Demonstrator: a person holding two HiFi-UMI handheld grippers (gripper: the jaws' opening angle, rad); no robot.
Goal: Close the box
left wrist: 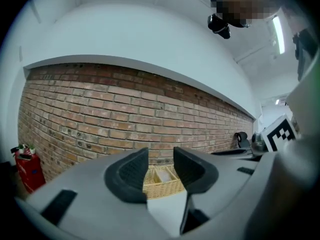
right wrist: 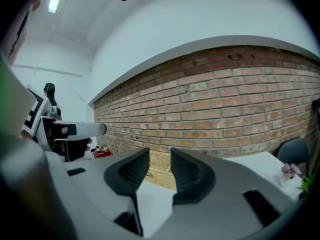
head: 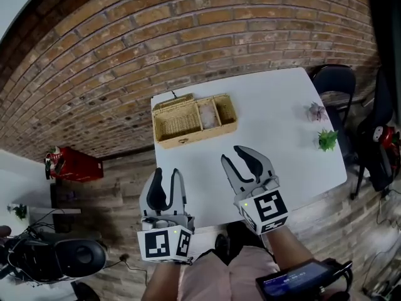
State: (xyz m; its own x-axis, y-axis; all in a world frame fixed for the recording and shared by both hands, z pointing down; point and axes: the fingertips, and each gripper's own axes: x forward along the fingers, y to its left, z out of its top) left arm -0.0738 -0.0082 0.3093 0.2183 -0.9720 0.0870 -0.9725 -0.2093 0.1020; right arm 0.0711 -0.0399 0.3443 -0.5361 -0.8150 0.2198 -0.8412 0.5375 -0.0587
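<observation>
An open wicker box (head: 194, 121) stands at the far left of the white table (head: 282, 111), near the brick wall. It has several compartments, and something pale lies in the middle one. Both grippers hover over the table's near edge, short of the box and not touching it. My left gripper (head: 167, 179) is open and empty; the box (left wrist: 162, 180) shows through the gap in the left gripper view, with the left gripper (left wrist: 161, 156) pointing at it. My right gripper (head: 242, 157) is also open with nothing between its jaws. In the right gripper view the right gripper (right wrist: 160, 156) frames the box (right wrist: 159, 168).
Two small potted plants (head: 326, 140) (head: 316, 111) sit near the table's right edge. A black chair (head: 335, 83) stands beyond that edge. A red fire extinguisher (head: 72, 163) lies on the floor at the left. The brick wall (head: 188, 36) runs behind the table.
</observation>
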